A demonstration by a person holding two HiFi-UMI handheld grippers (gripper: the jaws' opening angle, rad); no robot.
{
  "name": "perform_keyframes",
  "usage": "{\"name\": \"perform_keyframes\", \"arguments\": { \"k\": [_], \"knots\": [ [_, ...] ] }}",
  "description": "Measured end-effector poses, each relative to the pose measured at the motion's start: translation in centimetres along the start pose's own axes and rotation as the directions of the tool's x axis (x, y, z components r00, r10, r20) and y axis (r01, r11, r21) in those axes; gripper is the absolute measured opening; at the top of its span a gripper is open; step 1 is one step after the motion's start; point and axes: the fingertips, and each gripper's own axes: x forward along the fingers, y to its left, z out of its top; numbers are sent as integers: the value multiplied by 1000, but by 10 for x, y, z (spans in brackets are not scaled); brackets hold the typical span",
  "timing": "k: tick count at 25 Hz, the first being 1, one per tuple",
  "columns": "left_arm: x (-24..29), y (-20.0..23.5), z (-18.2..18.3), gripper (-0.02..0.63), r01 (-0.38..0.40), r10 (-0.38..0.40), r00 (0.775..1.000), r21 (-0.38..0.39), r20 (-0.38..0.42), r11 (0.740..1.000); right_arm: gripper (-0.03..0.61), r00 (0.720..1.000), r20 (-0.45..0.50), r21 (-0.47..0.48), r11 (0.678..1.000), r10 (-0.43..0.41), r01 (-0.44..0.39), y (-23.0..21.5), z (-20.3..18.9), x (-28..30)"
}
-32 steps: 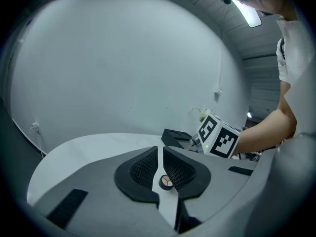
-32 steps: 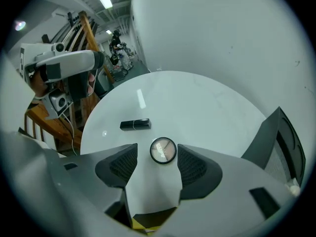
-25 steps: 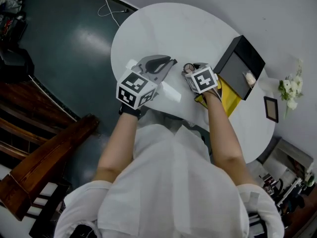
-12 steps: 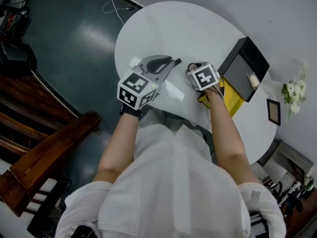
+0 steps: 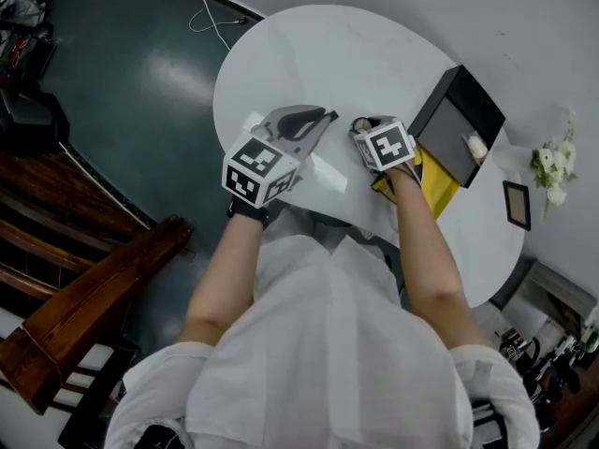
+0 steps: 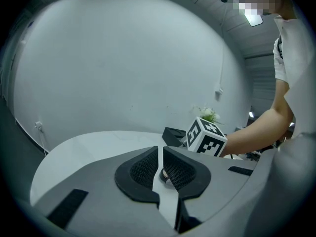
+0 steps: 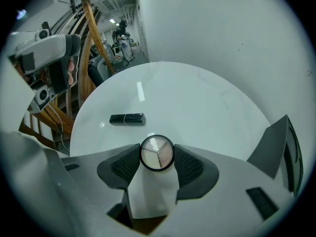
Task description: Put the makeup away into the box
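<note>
A round eyeshadow compact [image 7: 157, 153] lies on the white table [image 5: 318, 54] between the fingertips of my right gripper [image 7: 157, 157], which points steeply down. Its jaws are closing, and the pads stand right at the compact's rim. In the head view the compact [image 5: 359, 125] peeks out just beyond the right gripper [image 5: 365, 129]. A black lipstick tube [image 7: 127, 119] lies farther out on the table. My left gripper [image 5: 323, 118] hovers to the left, shut and empty. The open black box [image 5: 456, 124] stands to the right.
A yellow flat item [image 5: 432, 181] lies under the right wrist beside the box. A white strip [image 5: 328, 173] lies near the table's front edge. White flowers [image 5: 550, 171] and a small picture frame [image 5: 513, 204] stand at the table's far right.
Both grippers stay where they were; only the head view shifts slightly.
</note>
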Motion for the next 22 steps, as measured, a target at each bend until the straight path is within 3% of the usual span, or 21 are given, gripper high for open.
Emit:
{"name": "perform_keyframes", "arguments": {
  "k": [11, 22],
  "knots": [
    [33, -36, 17, 25, 109, -108, 994, 55, -4, 993, 218, 995, 91, 101, 995, -29, 20, -16, -11, -52],
    [86, -102, 20, 25, 286, -281, 958, 108, -54, 952, 218, 990, 89, 291, 954, -105, 75, -51, -88, -93]
  ]
}}
